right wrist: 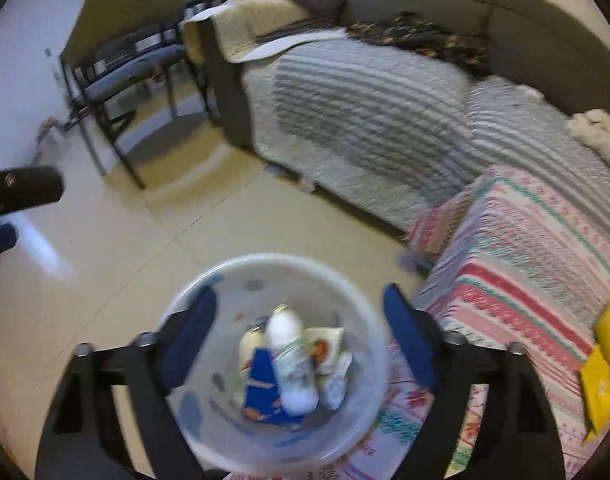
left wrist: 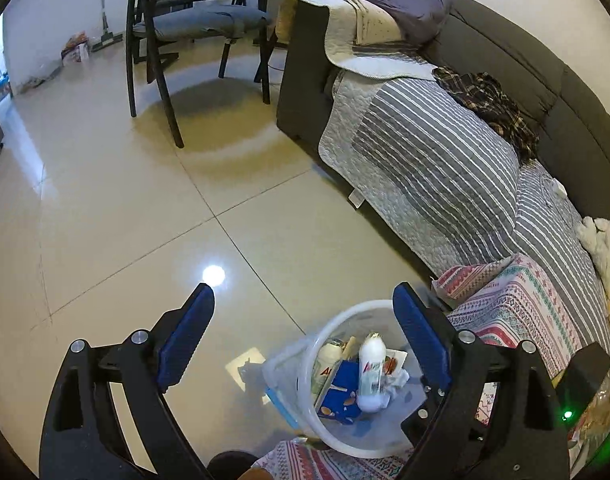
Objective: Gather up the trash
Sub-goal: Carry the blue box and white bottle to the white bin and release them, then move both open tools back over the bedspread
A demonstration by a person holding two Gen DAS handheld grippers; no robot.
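Observation:
A translucent white trash bin (left wrist: 347,312) stands on the floor beside the sofa, and it also shows in the blurred right wrist view (right wrist: 273,262). It holds a white bottle (left wrist: 371,372), a blue packet (left wrist: 343,390) and crumpled wrappers (left wrist: 397,364); the bottle (right wrist: 291,360) and blue packet (right wrist: 263,384) show in the right wrist view too. My left gripper (left wrist: 305,296) is open and empty above the floor, left of the bin. My right gripper (right wrist: 299,300) is open and empty, right above the bin. Yellow packets (right wrist: 597,380) lie on the patterned cloth at the right.
A grey sofa (left wrist: 525,68) with striped quilts (left wrist: 433,160) and loose clothes (left wrist: 489,104) fills the right side. A dark chair (left wrist: 185,28) stands on the tiled floor (left wrist: 105,200) behind. A patterned cloth (right wrist: 525,260) covers the near seat. A mop (left wrist: 105,20) leans on the far wall.

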